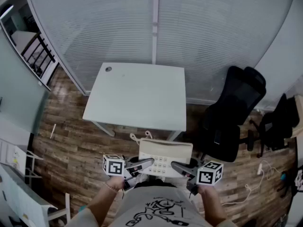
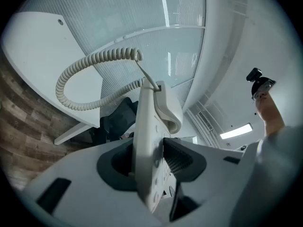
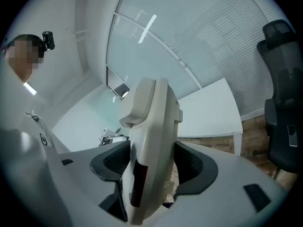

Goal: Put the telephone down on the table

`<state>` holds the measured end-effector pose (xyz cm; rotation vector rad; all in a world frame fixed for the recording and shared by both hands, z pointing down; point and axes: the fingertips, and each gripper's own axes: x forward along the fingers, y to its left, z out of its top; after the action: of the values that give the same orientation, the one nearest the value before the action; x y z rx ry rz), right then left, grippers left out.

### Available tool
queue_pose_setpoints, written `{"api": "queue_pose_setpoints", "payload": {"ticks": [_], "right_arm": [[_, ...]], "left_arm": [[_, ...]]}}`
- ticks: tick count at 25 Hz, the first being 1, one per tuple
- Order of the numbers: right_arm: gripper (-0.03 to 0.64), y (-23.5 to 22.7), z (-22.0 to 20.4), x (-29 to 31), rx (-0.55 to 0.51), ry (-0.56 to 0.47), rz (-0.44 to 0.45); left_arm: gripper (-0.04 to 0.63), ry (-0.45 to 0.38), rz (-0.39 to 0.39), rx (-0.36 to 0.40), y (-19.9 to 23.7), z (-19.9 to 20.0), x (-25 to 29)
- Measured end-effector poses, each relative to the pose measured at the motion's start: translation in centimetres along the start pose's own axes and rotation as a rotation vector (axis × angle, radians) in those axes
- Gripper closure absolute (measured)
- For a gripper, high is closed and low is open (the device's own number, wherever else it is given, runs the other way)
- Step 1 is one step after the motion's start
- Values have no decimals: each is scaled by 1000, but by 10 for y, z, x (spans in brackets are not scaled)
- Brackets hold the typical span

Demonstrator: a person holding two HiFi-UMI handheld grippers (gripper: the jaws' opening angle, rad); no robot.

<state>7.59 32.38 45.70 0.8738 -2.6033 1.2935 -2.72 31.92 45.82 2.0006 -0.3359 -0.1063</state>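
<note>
1. I have the telephone (image 1: 164, 157) up in the air between both grippers, keypad facing up in the head view. It hangs over the wooden floor (image 1: 71, 145), just short of the near edge of the white table (image 1: 137, 96), and touches neither.
2. The left gripper (image 1: 147, 163) comes in from the left and has the telephone's left end. In the left gripper view the jaws stand about half open, with the body of the telephone (image 2: 147, 126) edge-on between them and a ribbed pad pressed against each face. That is a firm hold.
3. The right gripper (image 1: 176, 167) comes in from the right and has the other end. In the right gripper view its jaws stand wide and are closed on the thicker part of the telephone (image 3: 154, 141), with a pad on either side of it.
4. The handset (image 2: 166, 105) sits in its cradle on top of the body. It shows again in the right gripper view (image 3: 139, 103), on the left face of the body.
5. The coiled cord (image 2: 90, 74) loops out from the far end of the telephone and curls in front of the table. I cannot make out where its lower end goes.
6. The edge of the telephone facing the right gripper's camera carries a dark strip. It may be a display window, but the angle is poor.
7. A black office chair (image 1: 232, 117) stands to the right of the table, apart from it.
</note>
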Motion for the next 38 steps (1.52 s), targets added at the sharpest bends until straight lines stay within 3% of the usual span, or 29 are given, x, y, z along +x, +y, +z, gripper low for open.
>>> {"api": "queue_pose_setpoints", "payload": {"ticks": [17,38], "right_arm": [[311,-4,9,2,0,6,13],[311,-38,30,-23,-13,22,49]], "left_arm": [[432,-19,9,-1,-1,8,5],[431,-51,32,4,-4,13,49]]}}
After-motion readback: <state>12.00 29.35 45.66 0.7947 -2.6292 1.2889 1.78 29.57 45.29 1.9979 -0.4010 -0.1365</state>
